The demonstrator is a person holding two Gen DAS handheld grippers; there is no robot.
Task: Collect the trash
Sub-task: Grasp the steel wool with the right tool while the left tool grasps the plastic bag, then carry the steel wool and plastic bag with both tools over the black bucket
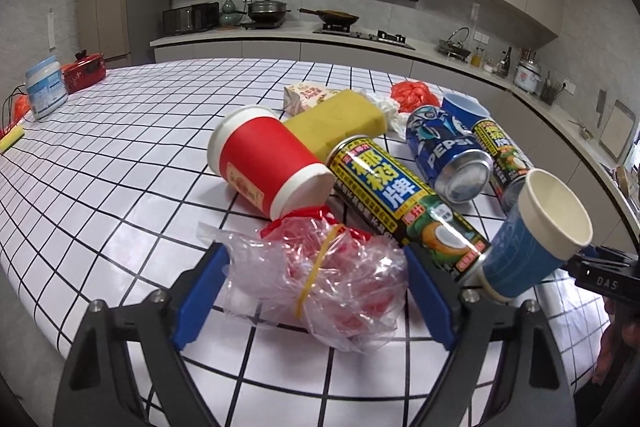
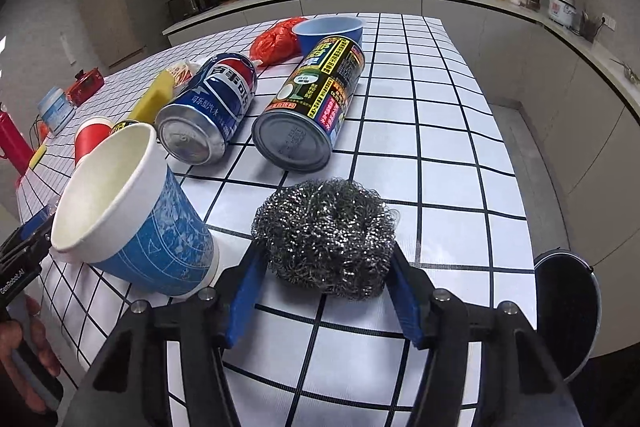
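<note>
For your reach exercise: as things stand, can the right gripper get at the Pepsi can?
Probably not directly. The right gripper has its pads on the steel scourer, which lies between it and the Pepsi can; the tipped blue cup crowds the near side.

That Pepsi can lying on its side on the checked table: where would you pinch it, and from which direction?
Grip the Pepsi can across the middle of its round body, coming down from above with one finger on each long side. It lies flat, its silver base facing the right wrist camera, so the ends are awkward to reach. The coconut drink can lies apart on one side and a yellow sponge close on the other, leaving probably enough room.
</note>
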